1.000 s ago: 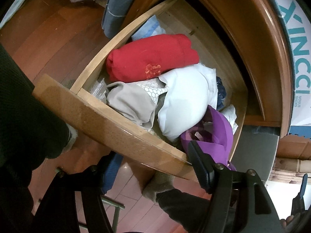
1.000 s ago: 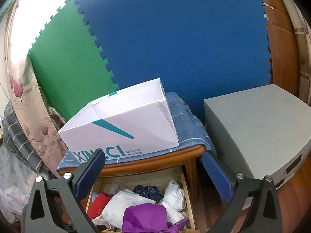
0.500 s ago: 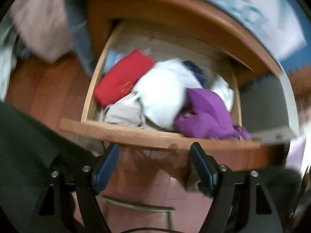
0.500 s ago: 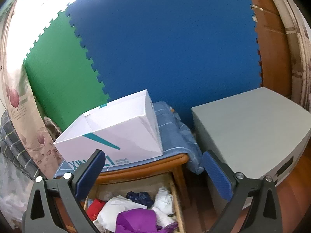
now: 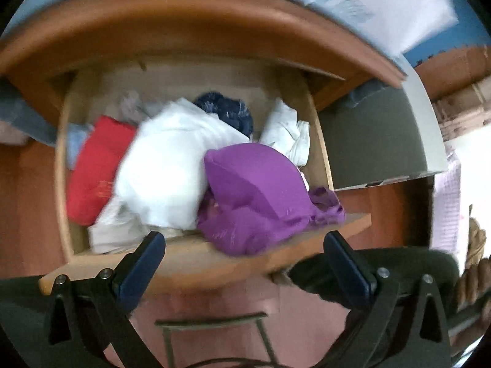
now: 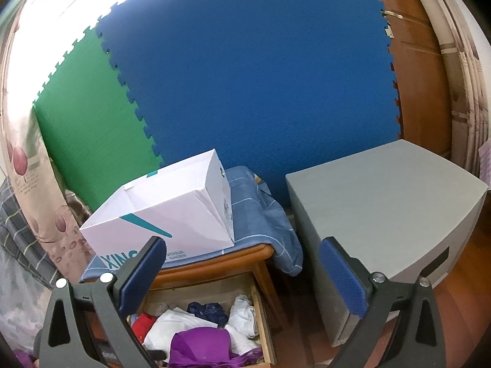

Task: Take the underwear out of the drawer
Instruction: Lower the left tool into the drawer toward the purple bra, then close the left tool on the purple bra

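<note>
Open drawer (image 5: 196,263) of heaped underwear (image 5: 254,193)

Pale unvarnished wooden drawer (image 5: 322,156); soft matt purple cloth garment (image 5: 257,190); glossy reddish wooden floor (image 5: 27,202); smooth white cardboard shoebox (image 6: 172,211); rough-textured blue foam wall mat (image 6: 245,76).

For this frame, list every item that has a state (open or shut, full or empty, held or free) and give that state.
drawer: pulled open, stuffed with clothes
purple garment: in the drawer, draped over its front edge, not gripped
white garment: loose in the drawer, not gripped
shoe box: lid off, looks empty
left gripper: open, holding nothing, in front of the drawer
right gripper: open, holding nothing, up above the drawer
</note>
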Motion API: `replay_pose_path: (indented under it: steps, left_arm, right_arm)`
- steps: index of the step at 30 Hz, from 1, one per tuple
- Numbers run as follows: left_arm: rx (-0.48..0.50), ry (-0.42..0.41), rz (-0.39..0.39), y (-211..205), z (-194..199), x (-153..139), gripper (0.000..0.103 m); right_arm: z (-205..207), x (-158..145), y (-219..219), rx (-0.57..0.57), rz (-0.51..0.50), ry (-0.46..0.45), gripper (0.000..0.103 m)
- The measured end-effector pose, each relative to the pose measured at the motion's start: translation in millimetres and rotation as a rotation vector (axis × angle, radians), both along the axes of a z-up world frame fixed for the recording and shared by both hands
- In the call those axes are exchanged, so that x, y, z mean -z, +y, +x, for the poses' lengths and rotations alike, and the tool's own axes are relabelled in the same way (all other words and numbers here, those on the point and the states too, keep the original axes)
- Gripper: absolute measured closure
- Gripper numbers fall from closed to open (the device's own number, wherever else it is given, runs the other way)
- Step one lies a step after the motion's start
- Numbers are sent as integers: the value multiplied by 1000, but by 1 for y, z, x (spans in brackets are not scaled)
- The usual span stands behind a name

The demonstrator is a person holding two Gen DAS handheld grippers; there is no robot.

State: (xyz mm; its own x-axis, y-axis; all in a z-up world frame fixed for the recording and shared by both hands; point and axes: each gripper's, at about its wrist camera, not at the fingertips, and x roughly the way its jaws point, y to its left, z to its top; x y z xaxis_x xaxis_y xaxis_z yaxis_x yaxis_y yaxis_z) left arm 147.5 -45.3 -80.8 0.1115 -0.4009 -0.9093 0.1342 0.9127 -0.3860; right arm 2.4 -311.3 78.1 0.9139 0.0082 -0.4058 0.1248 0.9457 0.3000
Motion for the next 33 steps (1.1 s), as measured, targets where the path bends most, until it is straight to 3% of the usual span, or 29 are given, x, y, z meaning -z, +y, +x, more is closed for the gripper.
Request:
replay_pose_path:
  steps: [3, 11, 19, 20, 21, 22, 23, 24, 27, 30, 33]
  left_arm:
    - [-27, 55, -27, -4, 18, 20, 1]
    - [-35, 169, -9, -16, 33, 64, 1]
    - [52, 215, -16, -55, 33, 88, 2]
    - [54, 224, -31, -58, 32, 92, 5]
    - [52, 232, -45, -60, 31, 96, 19]
    - [57, 240, -63, -64, 31, 100, 28]
    - [67, 249, -103, -67, 29, 103, 50]
    - [62, 260, -133, -68, 28, 104, 60]
    - [86, 160, -107, -78, 15, 91, 75]
    - [102, 4, -81, -89, -8, 65, 81]
    - [93, -123, -109, -90, -31, 35, 82]
  right_arm:
    - [-1, 2, -6, 8, 10, 7, 0]
    - [0, 5, -15, 16, 32, 17, 0]
    - [2, 9, -17, 8, 39, 33, 0]
    - [2, 10, -17, 8, 40, 34, 0]
    - [2, 10, -17, 9, 40, 35, 0]
    - [2, 10, -18, 10, 41, 37, 0]
    - [2, 10, -18, 10, 41, 38, 0]
    - [3, 11, -18, 9, 41, 39, 0]
    - [3, 11, -17, 9, 37, 42, 0]
    - [4, 12, -18, 12, 34, 42, 0]
    - [5, 14, -18, 16, 34, 47, 0]
